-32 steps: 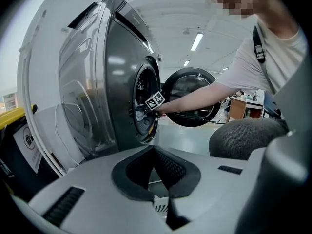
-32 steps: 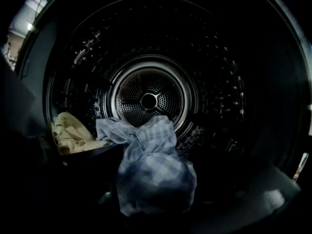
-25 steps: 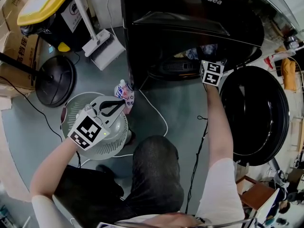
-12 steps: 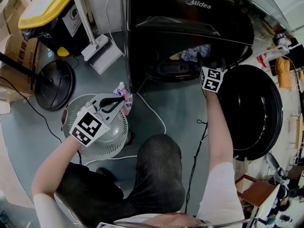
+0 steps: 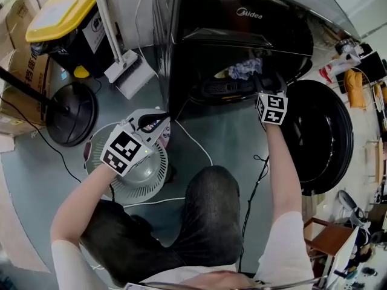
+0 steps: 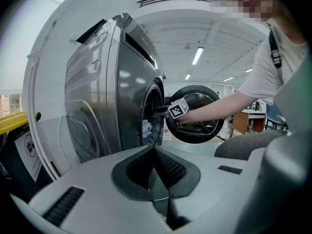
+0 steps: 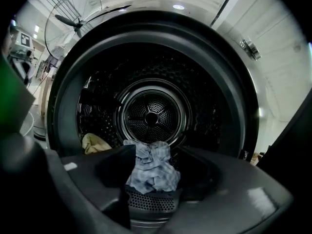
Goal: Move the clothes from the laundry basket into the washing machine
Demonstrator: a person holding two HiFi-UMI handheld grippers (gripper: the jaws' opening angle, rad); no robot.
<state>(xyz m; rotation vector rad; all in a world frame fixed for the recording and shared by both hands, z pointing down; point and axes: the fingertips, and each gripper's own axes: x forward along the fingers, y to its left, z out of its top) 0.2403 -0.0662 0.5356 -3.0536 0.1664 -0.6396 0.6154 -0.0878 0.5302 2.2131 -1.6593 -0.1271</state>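
The machine's mouth gapes wide across the middle of the right gripper view, its upper half and the drum behind free. Low in the middle a blue cloth fills the way; a yellow cloth lies inside at lower left. In the head view the door stands swung aside at right. Bare floor runs from the knee up to the machine, crossed by a cable. At left the fan, fan base, broom and bin crowd the floor.
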